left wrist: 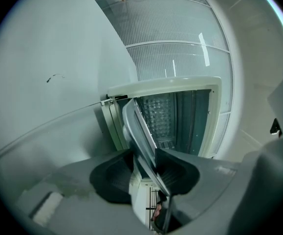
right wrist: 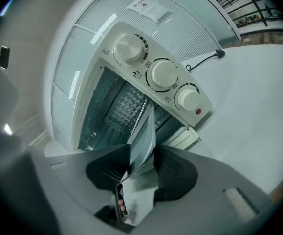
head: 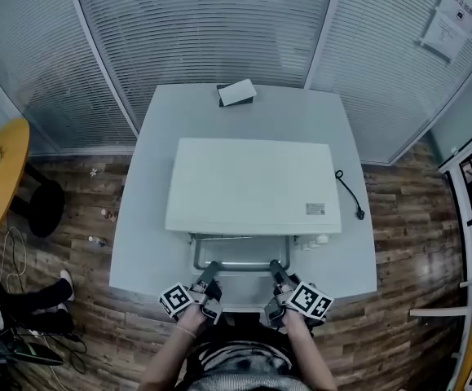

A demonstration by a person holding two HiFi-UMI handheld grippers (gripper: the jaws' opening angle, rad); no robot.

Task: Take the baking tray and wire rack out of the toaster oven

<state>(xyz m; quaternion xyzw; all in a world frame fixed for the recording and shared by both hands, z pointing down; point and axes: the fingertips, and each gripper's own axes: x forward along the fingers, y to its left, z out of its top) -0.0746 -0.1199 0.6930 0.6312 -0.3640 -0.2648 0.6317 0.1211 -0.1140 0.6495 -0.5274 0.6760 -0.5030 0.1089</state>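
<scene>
At the mouth of the toaster oven [head: 252, 187] on my white desk [head: 142, 251], baking tray [head: 240, 253] sitting partway out of the cavity, my left hand-held gripper [head: 213, 268] clamped on its front rim, my right hand-held gripper [head: 275, 266] pinching that same rim alongside, three knobs [right wrist: 163, 73] beside the opening.

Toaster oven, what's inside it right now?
The baking tray, partway out, clamped by the left gripper and right gripper. Behind it, the dimpled back wall. Under the tray is covered; no wire rack can be made out.
</scene>
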